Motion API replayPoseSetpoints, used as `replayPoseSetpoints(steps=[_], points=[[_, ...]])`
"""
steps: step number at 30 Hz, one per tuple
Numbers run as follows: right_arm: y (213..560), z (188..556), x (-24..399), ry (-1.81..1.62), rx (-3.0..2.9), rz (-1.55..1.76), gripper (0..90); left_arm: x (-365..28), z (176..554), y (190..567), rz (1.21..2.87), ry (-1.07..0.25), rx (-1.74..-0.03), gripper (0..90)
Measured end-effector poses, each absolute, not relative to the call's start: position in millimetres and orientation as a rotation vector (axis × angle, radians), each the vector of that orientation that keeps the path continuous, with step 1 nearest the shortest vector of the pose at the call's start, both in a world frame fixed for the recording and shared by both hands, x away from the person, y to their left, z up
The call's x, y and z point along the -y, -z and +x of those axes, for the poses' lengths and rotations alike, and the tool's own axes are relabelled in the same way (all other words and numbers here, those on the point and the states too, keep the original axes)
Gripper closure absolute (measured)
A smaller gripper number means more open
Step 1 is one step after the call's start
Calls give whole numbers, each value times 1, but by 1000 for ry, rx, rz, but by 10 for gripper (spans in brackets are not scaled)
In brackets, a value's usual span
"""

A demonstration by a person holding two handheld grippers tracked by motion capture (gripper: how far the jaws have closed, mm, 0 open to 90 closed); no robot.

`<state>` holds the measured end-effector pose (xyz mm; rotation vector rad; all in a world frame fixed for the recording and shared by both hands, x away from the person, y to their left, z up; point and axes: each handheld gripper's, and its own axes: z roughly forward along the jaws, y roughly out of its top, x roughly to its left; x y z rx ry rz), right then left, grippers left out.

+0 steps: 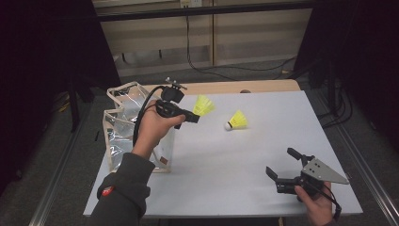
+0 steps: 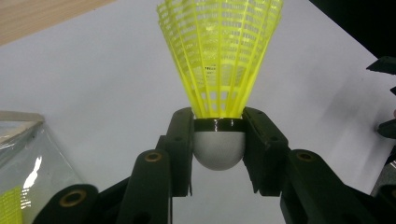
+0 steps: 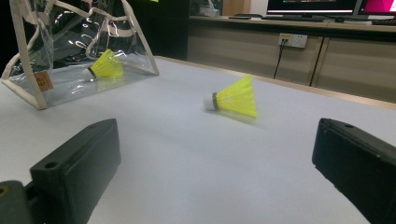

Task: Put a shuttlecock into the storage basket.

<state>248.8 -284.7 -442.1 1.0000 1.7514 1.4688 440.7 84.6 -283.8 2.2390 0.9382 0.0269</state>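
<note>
My left gripper is shut on the white cork of a yellow shuttlecock, held above the table beside a clear bag. In the left gripper view both pads clamp the cork, and the shuttlecock stands skirt-up out of the gripper. A second yellow shuttlecock lies on its side on the white table, also in the right gripper view. My right gripper rests low at the near right, open, with nothing between its jaws.
The clear bag, trimmed in beige, stands at the table's left edge with another yellow shuttlecock inside. A wooden strip borders the far side of the table. Cables run along the floor beyond.
</note>
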Motion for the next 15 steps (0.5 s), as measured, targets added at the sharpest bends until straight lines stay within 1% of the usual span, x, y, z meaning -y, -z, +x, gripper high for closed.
replayPoseSetpoints(steps=[15], points=[[442,248,285,-1473,-1751,1003,11,-91,443,276,2238,-42,-957,650]])
